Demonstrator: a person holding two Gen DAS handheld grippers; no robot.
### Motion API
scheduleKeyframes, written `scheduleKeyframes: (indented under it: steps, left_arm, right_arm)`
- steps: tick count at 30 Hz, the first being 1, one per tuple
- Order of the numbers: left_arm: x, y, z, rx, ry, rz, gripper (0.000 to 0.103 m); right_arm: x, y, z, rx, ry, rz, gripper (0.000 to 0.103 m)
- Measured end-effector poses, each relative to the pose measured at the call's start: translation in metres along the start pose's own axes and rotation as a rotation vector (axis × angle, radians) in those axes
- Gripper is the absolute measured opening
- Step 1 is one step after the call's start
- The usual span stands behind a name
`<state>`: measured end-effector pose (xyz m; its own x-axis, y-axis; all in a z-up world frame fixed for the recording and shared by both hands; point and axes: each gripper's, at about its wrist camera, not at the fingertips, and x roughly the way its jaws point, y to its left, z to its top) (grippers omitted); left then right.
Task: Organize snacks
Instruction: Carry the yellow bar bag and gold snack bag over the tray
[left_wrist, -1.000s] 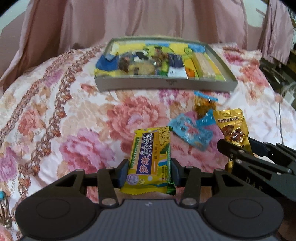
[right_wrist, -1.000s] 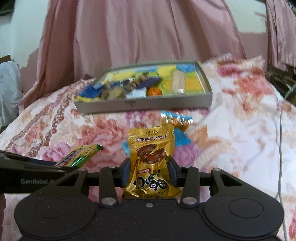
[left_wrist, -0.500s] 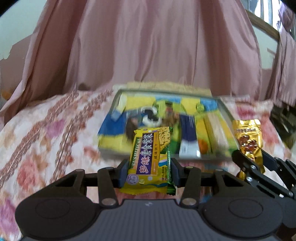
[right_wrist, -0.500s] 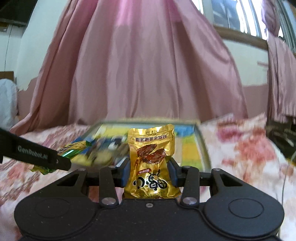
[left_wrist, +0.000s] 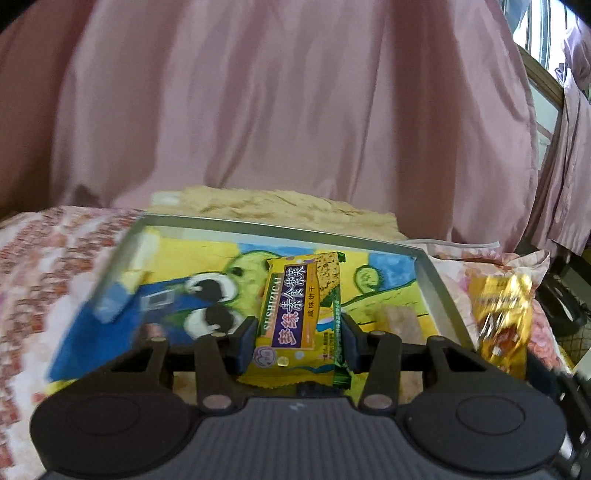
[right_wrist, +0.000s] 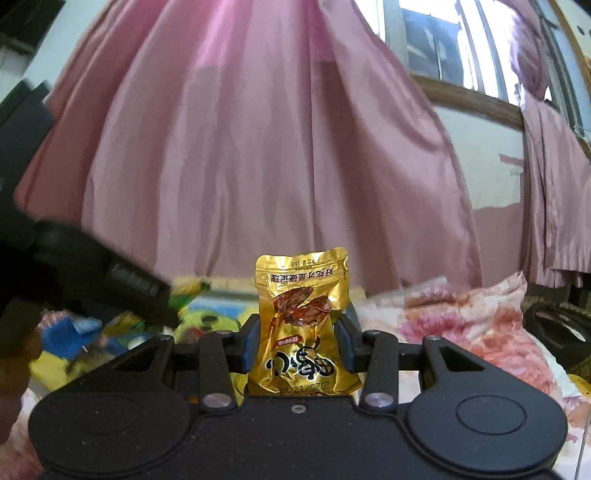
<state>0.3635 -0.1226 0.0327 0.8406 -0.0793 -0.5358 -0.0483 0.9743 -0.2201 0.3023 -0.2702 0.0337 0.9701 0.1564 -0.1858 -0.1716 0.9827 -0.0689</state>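
Observation:
My left gripper (left_wrist: 298, 341) is shut on a yellow snack bar (left_wrist: 301, 314) with purple lettering, held upright over the grey-rimmed tray (left_wrist: 280, 230). The tray's floor shows a yellow, blue and green cartoon print, with a blue packet (left_wrist: 122, 314) at its left. My right gripper (right_wrist: 297, 343) is shut on a gold foil pouch (right_wrist: 301, 328), also upright. That gold pouch (left_wrist: 502, 317) shows at the right of the left wrist view, beside the tray's right wall. The left gripper's arm (right_wrist: 92, 280) crosses the left of the right wrist view.
The tray lies on a pink floral bedspread (right_wrist: 461, 332). Pink curtains (left_wrist: 295, 110) hang close behind it. A beige cloth (left_wrist: 273, 208) lies behind the tray's far rim. A window (right_wrist: 443, 48) is up right, and dark objects (right_wrist: 557, 332) sit off the bed's right edge.
Both grippers have moved forward with their snacks, from the loose packets on the bedspread to over the tray. The views tilted up, showing more curtain. Both grips are unchanged.

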Motion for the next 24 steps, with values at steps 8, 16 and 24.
scheduleKeyframes:
  steps: [8, 16, 24]
  left_arm:
    - [0.032, -0.022, -0.001, 0.069, 0.059, -0.05, 0.051]
    - [0.048, -0.036, -0.008, 0.106, 0.105, -0.052, 0.051]
    - [0.05, -0.039, -0.011, 0.126, 0.102, -0.04, 0.053]
  right_arm:
    - [0.02, -0.016, -0.014, 0.049, 0.115, -0.023, 0.045]
    - [0.026, -0.029, -0.024, 0.09, 0.184, -0.025, 0.045]
    - [0.031, -0.023, -0.025, 0.074, 0.199, -0.016, 0.047]
